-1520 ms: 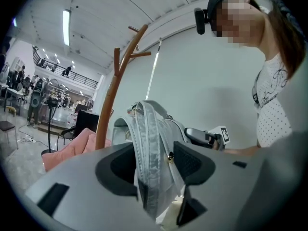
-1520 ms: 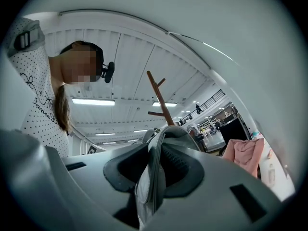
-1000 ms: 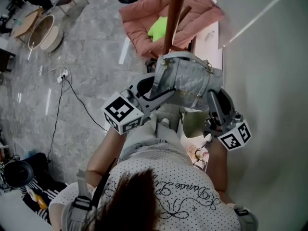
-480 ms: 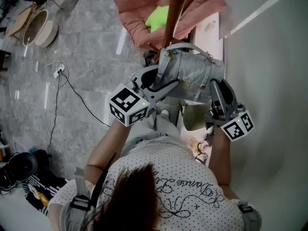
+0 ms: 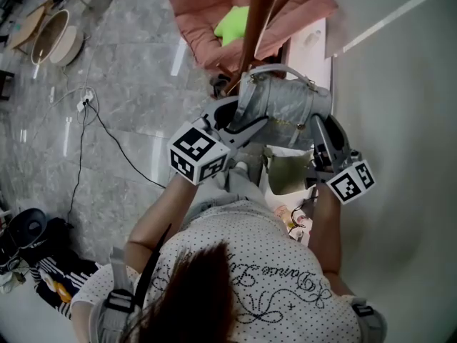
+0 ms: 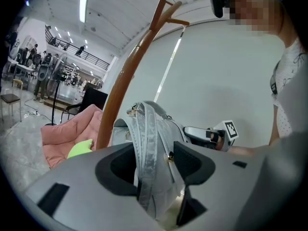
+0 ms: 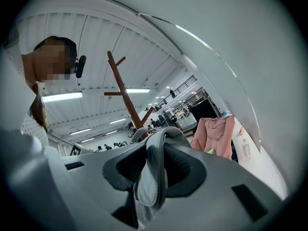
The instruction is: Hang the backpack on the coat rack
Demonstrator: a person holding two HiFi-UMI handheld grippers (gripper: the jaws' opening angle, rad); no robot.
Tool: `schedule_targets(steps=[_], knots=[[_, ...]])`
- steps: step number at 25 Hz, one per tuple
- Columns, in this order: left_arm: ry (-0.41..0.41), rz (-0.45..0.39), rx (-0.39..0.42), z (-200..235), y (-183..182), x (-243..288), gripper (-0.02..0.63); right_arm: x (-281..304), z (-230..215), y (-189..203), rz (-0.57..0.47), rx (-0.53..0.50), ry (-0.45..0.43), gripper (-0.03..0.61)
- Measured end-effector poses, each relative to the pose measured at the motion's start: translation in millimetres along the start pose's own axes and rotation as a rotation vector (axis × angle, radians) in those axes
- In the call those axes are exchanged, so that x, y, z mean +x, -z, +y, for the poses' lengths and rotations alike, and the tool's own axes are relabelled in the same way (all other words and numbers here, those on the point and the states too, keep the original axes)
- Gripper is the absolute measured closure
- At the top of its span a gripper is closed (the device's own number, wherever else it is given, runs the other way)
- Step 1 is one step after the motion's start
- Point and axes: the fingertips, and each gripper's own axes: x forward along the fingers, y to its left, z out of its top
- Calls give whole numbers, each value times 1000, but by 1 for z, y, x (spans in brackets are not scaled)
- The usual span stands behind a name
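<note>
Backpack (image 5: pixel 282 109), grey, hangs between our two grippers, right beside the brown pole of the coat rack (image 5: pixel 258 13). In the left gripper view it sits well below the pegs at the pole's top. Our left gripper (image 6: pixel 154 160) is clamped on one grey strap, which fills the gap between its pads. Our right gripper (image 7: pixel 155 167) has a folded strap draped between its jaws. Those jaws are opening, and slack shows on either side of the strap.

Against the head view of a second ago, the left gripper's marker cube has drawn nearer the bag. The bag itself sits a little higher in the frame, as close to the pole as before. The pink cushion (image 5: pixel 207 20) on the floor, with the green thing (image 5: pixel 232 23) lying on it, has slid toward the top edge. Both straps are where they were.

Looping cursive lettering runs across the dotted shirt (image 5: pixel 264 281), but we cannot read it with any certainty. Each cube carries black-and-white square markers.
</note>
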Motion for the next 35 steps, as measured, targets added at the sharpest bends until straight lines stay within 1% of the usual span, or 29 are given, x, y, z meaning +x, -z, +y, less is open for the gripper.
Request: schedule_targets(steps=[4, 9, 13, 21, 28, 32, 35], knots=[[-25, 30, -27, 7, 7, 3, 385, 8, -9, 6, 42, 18, 10, 457], [-59, 83, -61, 21, 31, 9, 383, 18, -27, 30, 96, 43, 15, 453], [-89, 95, -88, 28, 41, 12, 383, 25, -35, 36, 126, 30, 6, 451], [-125, 131, -60, 33, 47, 18, 385, 39, -56, 43, 162, 42, 14, 442], [-150, 135, -82, 39, 56, 25, 388, 50, -70, 45, 201, -18, 13, 433], [-139, 132, -90, 43, 61, 28, 395, 54, -76, 46, 195, -58, -14, 428], [-126, 143, -104, 46, 66, 29, 421, 54, -79, 48, 221, -66, -5, 425]])
